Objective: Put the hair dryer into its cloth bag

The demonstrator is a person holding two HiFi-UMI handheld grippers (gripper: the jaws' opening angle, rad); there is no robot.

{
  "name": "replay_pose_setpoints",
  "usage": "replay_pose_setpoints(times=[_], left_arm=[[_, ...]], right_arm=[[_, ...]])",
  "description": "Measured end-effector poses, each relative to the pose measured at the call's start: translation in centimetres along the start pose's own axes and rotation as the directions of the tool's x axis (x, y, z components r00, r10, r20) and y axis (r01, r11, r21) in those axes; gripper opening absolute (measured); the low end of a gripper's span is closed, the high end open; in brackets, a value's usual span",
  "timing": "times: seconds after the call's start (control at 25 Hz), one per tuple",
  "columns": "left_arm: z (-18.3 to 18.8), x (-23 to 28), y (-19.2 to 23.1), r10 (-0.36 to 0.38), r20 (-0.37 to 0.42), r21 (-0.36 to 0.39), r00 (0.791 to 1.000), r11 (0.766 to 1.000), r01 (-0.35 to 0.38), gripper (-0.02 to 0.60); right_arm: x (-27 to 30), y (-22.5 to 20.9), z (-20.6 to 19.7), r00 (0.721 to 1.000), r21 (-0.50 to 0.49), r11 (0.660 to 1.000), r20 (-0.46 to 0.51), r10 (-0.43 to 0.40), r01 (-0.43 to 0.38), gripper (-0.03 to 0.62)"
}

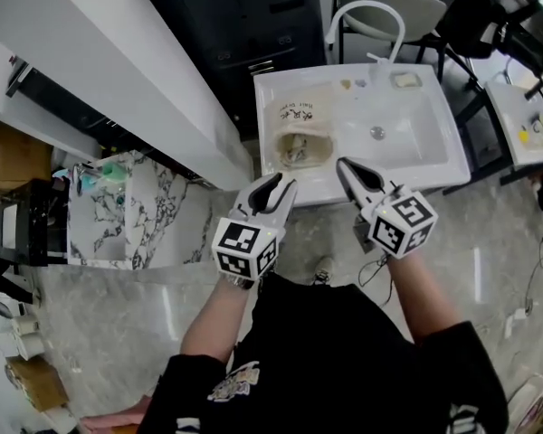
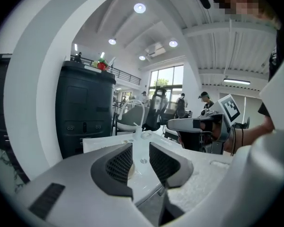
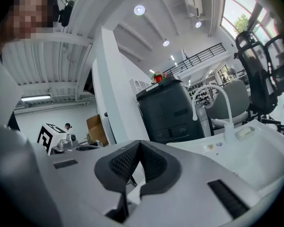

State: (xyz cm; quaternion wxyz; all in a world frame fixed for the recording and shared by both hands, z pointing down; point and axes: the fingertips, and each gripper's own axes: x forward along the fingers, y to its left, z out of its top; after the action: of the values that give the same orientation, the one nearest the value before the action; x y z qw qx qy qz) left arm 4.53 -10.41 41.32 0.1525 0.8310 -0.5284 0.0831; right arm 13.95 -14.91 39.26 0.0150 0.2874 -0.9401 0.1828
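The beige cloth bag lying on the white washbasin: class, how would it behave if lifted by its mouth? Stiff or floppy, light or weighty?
Probably floppy: the beige cloth bag lies slumped and wrinkled on the white washbasin. Possibly weighty for its size, since something bulky seems to fill its open mouth. Unlikely to roll, as it lies fairly flat.

A white sink point(image 1: 416, 125) fills the upper centre of the head view, with a curved white faucet point(image 1: 369, 4) at its far rim (the drain point(image 1: 377, 133) shows in the basin). A black cabinet point(image 1: 244, 25) stands to its upper left, and a marble-patterned counter point(image 1: 154, 215) lies at middle left.
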Motion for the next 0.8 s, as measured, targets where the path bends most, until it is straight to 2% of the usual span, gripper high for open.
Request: replay_pose_setpoints(times=[0.08, 0.2, 0.44, 0.8], left_arm=[[0.2, -1.0, 0.3, 0.008, 0.015, -0.004, 1.000, 1.000, -0.008, 0.086], [0.3, -2.6, 1.2, 0.022, 0.030, -0.002, 0.999, 1.000, -0.022, 0.015], [-0.2, -5.3, 3.2, -0.020, 0.025, 0.015, 0.999, 1.000, 0.019, 0.005], [-1.1, -9.4, 5.5, -0.158, 0.016, 0.030, 0.987, 0.987, 0.157, 0.005]], right_arm=[[0.2, 0.7, -0.1, 1.000, 0.005, 1.000, 0.002, 0.005, -0.005, -0.003], [0.7, 2.0, -0.4, 1.000, 0.014, 1.000, 0.009, 0.009, -0.010, -0.003], [2.2, 5.2, -0.9, 0.999, 0.031, 0.999, 0.036, -0.022, 0.021, -0.003], [3.1, 10.5, -2.8, 0.987, 0.051, 0.986, 0.035, -0.159, 0.157, -0.003]])
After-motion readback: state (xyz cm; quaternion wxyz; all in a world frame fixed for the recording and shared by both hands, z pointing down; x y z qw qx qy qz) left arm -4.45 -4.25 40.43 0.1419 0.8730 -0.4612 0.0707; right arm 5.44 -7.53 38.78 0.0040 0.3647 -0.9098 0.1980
